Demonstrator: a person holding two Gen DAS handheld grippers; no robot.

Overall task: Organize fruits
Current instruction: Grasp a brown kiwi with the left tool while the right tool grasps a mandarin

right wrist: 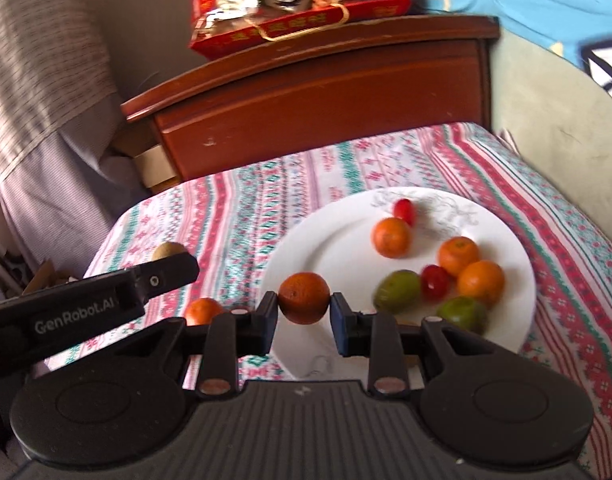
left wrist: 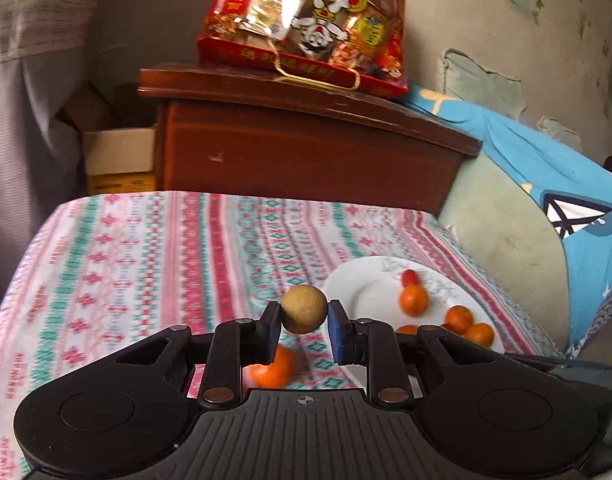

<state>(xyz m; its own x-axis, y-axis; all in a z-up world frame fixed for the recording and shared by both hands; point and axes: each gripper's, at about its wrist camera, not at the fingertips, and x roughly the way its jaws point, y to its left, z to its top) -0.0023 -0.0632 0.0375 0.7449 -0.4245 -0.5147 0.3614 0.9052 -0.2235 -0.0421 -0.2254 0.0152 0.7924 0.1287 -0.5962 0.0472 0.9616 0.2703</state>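
Orange mandarin [right wrist: 304, 298], pinched in the right gripper [right wrist: 304, 308], hangs over the white round plate's [right wrist: 306, 248] near rim; the left gripper [left wrist: 304, 316], clamping a tan round fruit [left wrist: 304, 309], sits farther left.

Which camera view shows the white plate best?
The right wrist view: nearly the whole plate shows, with fruit on it; only its near rim hides behind the claw. The left wrist view shows the plate only at an angle, cut off by the claw.
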